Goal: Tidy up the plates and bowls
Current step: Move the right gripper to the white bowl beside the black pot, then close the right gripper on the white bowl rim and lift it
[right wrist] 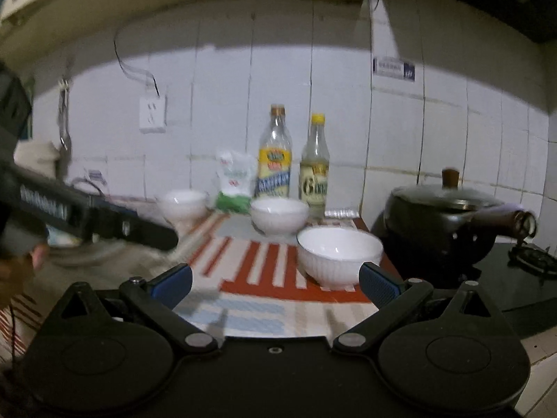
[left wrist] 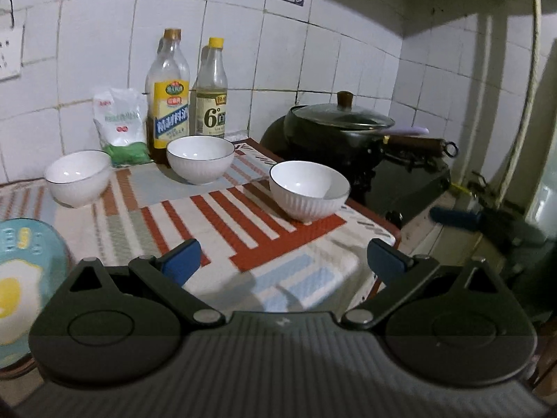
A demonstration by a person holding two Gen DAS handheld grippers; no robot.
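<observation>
Three white ribbed bowls stand upright on a striped mat (left wrist: pixel 226 230): a left bowl (left wrist: pixel 77 177), a middle bowl (left wrist: pixel 200 158) and a right bowl (left wrist: pixel 308 190) near the mat's right edge. A light blue plate with a fried-egg print (left wrist: pixel 24 285) lies at the far left. My left gripper (left wrist: pixel 283 261) is open and empty, hovering above the mat's front. My right gripper (right wrist: pixel 275 284) is open and empty, its right finger just in front of the right bowl (right wrist: pixel 339 256). The middle bowl (right wrist: pixel 278 216) and left bowl (right wrist: pixel 182 205) sit farther back.
Two bottles (left wrist: pixel 169 94) (left wrist: pixel 211 90) and a white-green bag (left wrist: pixel 120 125) stand against the tiled wall. A black lidded pot (left wrist: pixel 339 129) sits on the stove (right wrist: pixel 515 278) to the right. The left gripper's body (right wrist: pixel 87 216) crosses the right wrist view at left.
</observation>
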